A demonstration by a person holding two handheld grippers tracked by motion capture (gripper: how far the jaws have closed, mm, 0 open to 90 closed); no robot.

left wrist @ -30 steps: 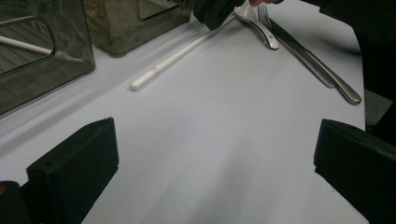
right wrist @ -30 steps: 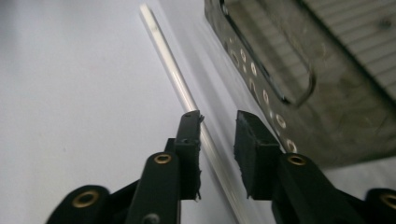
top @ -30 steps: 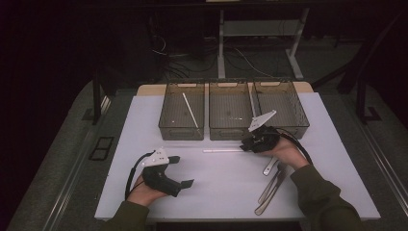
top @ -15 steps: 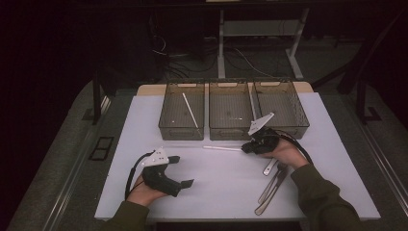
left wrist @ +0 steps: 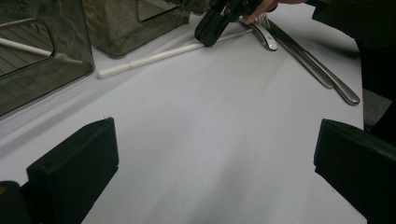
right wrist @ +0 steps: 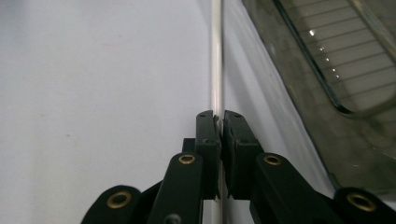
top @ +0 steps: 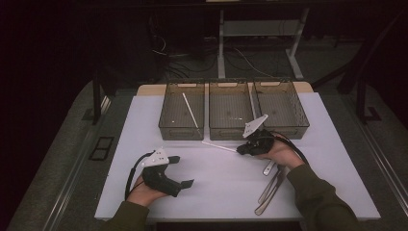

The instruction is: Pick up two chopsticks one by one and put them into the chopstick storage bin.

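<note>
Your right gripper [top: 242, 149] is clamped on the white stick [top: 219, 146], which lies on the table [top: 337, 159] at 6 o'clock from the middle bin [top: 229, 109]. Your left gripper [top: 185, 171] rests released.

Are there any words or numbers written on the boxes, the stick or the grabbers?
None: no words, numbers or signs can be read on the three bins, the white stick, the cutlery, the left gripper or the right gripper.
</note>
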